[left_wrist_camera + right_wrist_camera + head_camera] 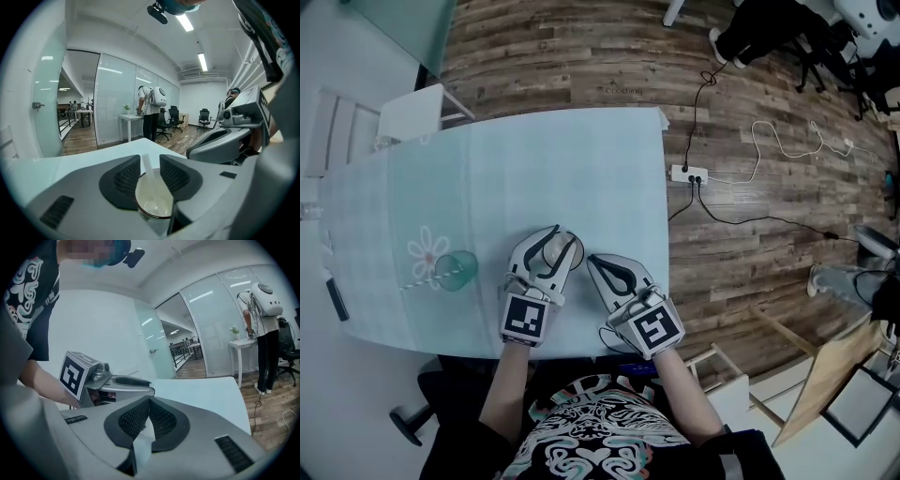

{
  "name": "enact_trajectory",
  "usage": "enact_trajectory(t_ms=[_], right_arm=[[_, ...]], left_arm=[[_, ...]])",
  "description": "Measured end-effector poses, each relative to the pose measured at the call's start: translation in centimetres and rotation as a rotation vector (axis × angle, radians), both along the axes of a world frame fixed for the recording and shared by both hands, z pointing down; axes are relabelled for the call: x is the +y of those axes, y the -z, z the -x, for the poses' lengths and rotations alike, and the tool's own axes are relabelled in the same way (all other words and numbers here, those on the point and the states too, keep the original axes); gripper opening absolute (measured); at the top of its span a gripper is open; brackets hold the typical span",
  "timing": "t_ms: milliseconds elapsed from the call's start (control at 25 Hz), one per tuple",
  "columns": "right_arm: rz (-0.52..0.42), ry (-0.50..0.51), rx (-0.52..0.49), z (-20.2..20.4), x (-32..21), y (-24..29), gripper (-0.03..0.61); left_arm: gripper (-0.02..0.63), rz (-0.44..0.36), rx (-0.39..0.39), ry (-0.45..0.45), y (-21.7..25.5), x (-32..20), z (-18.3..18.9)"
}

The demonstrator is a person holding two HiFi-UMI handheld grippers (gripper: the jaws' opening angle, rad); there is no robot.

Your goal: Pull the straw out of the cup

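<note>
Left tongs (150,160) gape wide around the straw (147,171) leaning in the cup (154,205) near the table's (581,169) front edge, right tongs (149,401) pinched shut and empty alongside, so best nip the straw above the rim and draw along its lean without tipping the cup.

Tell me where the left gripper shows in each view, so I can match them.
Head view: left gripper, lower centre, left of the right gripper.
Left gripper view: the gripper fills the bottom, jaws open round a cup with a straw.
Right gripper view: the gripper, left of centre, beside its marker cube.
Shared landmark: the pale table.
</note>
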State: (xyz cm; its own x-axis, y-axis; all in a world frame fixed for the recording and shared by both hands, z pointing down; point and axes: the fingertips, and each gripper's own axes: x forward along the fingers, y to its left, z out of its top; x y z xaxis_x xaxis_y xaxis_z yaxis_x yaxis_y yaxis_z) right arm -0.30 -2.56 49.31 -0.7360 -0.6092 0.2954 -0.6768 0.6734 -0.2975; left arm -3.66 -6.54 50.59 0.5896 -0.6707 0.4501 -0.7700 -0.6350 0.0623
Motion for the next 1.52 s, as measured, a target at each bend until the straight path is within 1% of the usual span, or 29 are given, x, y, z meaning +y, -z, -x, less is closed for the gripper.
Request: enact_trajectory(t_ms=[160, 280, 320, 360, 400, 720, 1000, 1200, 1520], right_arm=[[0.015, 0.023, 0.0, 1.2, 0.2, 0.1, -0.003], [0.019, 0.028, -0.007, 1.6, 0.1, 0.1, -0.003], [0.021, 0.031, -0.007, 1.7, 0.1, 0.1, -0.003], [0.023, 0.032, -0.006, 1.7, 0.1, 0.0, -0.003], [0.025, 0.032, -0.005, 1.7, 0.1, -0.1, -0.003], [0.025, 0.026, 0.003, 1.5, -0.1, -0.1, -0.003], [0.026, 0.02, -0.008, 2.0, -0.4, 0.4, -0.003], [0.029, 0.02, 0.001, 2.0, -0.3, 0.4, -0.003], [0.034, 0.014, 0.006, 2.2, -0.1, 0.4, -0.003]], left_arm=[[0.143, -0.029, -0.002, -0.001, -0.1, -0.5, 0.1], [0.141, -0.011, -0.015, -0.004, -0.3, -0.5, 0.1], [0.132, -0.013, -0.025, -0.004, -0.3, -0.6, 0.1], [0.099, -0.015, -0.035, -0.004, -0.4, -0.7, 0.2], [0.081, -0.014, -0.043, -0.006, -0.5, -0.8, 0.2], [0.077, 0.009, -0.038, -0.026, -0.5, -0.4, 0.1], [0.075, -0.005, -0.021, -0.031, -0.4, -0.7, 0.3], [0.066, -0.006, 0.028, -0.023, -0.1, -0.8, 0.5], [0.066, -0.002, 0.065, -0.033, 0.2, 0.1, 1.5]])
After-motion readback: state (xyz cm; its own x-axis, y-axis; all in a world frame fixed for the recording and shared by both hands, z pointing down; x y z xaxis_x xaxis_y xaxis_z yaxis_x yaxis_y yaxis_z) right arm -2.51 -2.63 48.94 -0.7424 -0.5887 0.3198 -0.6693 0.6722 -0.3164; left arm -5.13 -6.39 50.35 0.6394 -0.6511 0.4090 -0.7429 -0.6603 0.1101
